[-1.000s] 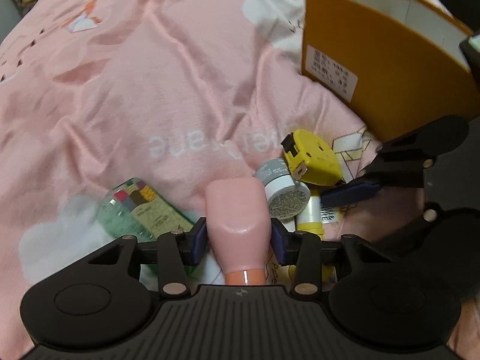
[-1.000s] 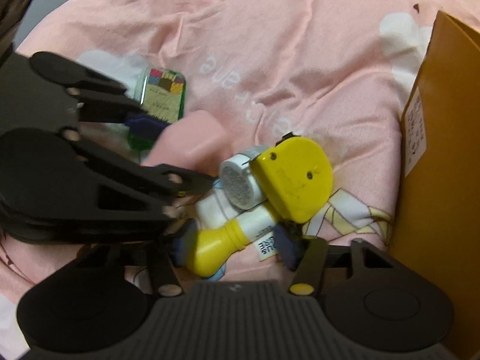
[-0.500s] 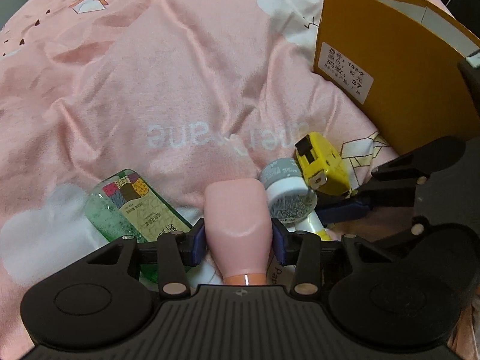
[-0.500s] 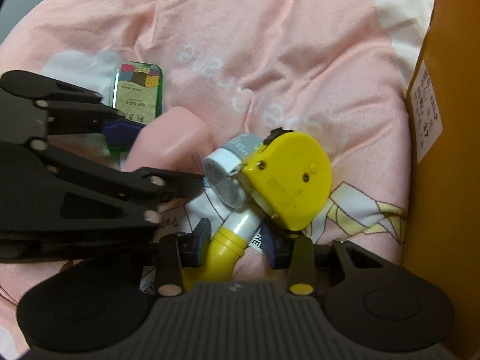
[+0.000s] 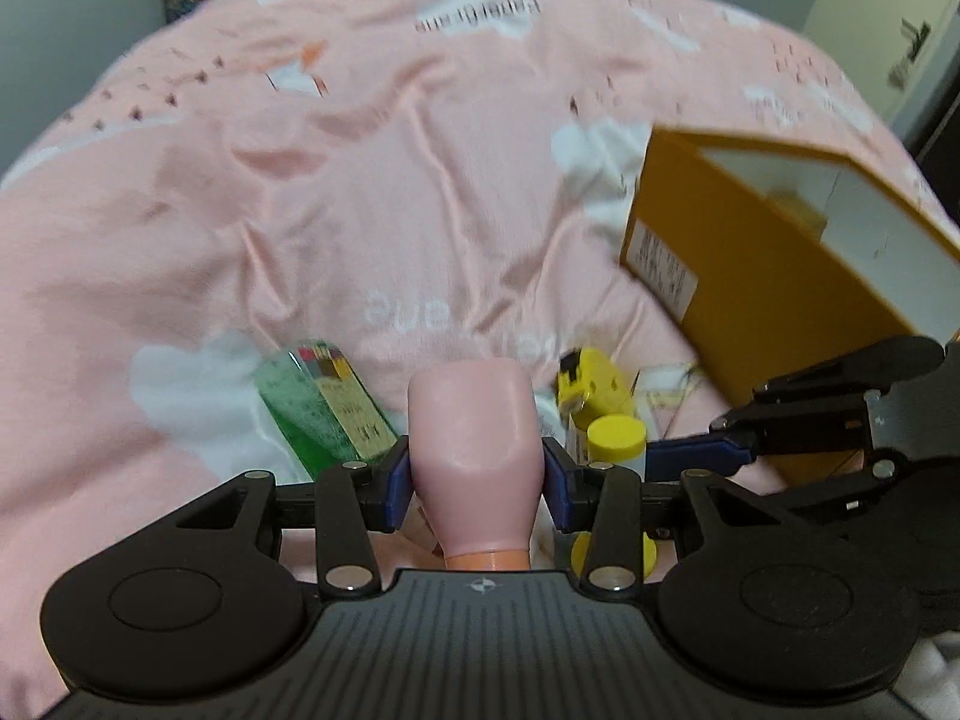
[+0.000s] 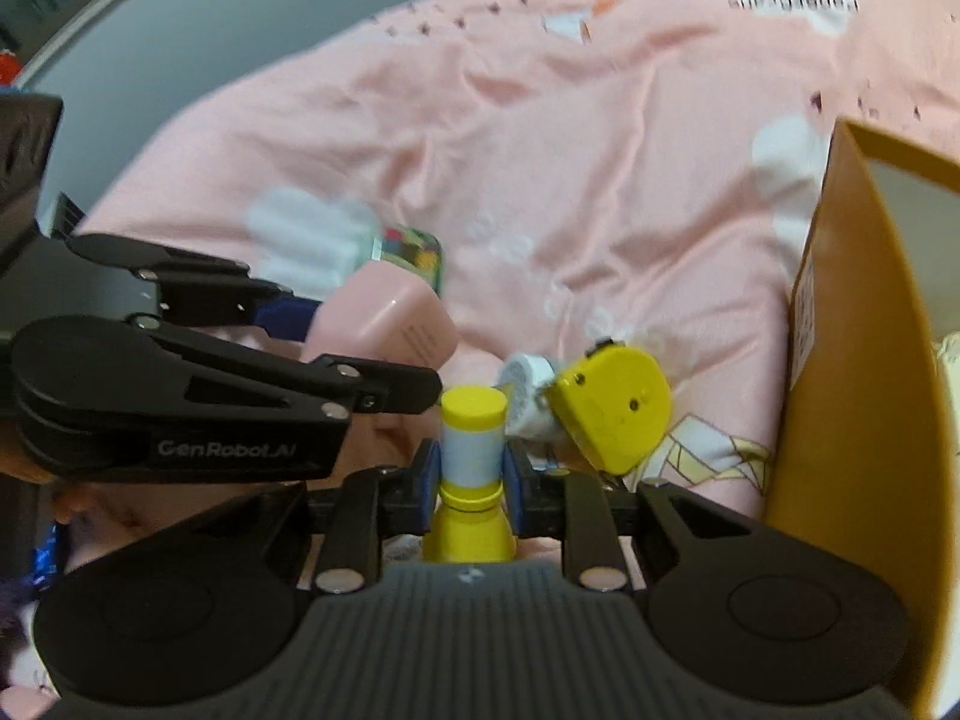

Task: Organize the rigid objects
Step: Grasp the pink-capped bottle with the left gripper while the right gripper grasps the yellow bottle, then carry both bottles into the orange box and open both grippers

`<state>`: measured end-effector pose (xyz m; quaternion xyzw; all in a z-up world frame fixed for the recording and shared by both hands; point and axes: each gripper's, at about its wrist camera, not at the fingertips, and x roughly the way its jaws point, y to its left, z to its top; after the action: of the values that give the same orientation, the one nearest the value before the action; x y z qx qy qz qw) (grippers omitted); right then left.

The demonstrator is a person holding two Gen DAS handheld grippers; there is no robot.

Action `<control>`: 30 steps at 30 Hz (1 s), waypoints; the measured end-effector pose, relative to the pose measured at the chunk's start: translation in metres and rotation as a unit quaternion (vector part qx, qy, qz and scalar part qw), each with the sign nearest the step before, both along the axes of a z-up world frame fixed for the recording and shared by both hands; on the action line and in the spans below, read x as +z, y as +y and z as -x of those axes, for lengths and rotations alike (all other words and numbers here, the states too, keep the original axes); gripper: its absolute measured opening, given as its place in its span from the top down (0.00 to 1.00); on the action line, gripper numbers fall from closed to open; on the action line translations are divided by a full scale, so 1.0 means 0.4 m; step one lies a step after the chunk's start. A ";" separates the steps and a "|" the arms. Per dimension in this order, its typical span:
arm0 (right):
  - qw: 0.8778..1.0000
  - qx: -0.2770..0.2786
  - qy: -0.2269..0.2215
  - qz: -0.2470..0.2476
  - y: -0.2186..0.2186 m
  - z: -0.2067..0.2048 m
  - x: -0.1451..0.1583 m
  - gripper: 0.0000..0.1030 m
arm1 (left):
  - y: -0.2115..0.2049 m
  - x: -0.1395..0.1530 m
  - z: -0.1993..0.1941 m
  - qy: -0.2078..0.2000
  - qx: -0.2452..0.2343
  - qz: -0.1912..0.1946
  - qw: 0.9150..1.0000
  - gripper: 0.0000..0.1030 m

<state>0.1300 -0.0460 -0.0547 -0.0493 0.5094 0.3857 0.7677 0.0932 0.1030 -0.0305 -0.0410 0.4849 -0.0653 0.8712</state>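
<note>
The left tool is gripping a pink bottle above the pink bedspread. The right tool is clamping a yellow-capped bottle beside a yellow tape measure.

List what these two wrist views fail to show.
- Orange box interior: left wrist view, its front wall hides the contents.
- Pink bottle cap: left wrist view, hidden behind the left gripper body.
- Small white jar: right wrist view, partly behind the yellow tape measure, blurred.
</note>
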 end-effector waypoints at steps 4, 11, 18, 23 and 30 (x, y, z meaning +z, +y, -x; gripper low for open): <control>0.999 0.008 -0.036 -0.017 -0.021 0.031 0.055 0.80 | -0.007 0.046 0.014 -0.039 0.021 0.017 0.999 0.53; 0.992 -0.023 -0.114 -0.057 -0.117 0.041 0.186 0.80 | -0.064 0.171 0.016 -0.103 0.008 0.023 0.994 0.53; 0.983 -0.088 -0.148 -0.064 -0.295 -0.008 0.275 0.80 | -0.189 0.233 -0.038 -0.131 -0.055 0.059 0.988 0.53; 0.976 -0.137 -0.164 -0.031 -0.420 -0.051 0.313 0.80 | -0.293 0.235 -0.095 -0.119 -0.105 0.100 0.982 0.53; 0.969 -0.186 -0.157 0.032 -0.554 -0.112 0.278 0.80 | -0.432 0.163 -0.224 -0.039 -0.136 0.156 0.977 0.53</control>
<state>0.1747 -0.2678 0.0565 -0.0377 0.3949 0.2072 0.8943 0.1829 -0.0699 0.0348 -0.1074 0.4357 -0.2601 0.8550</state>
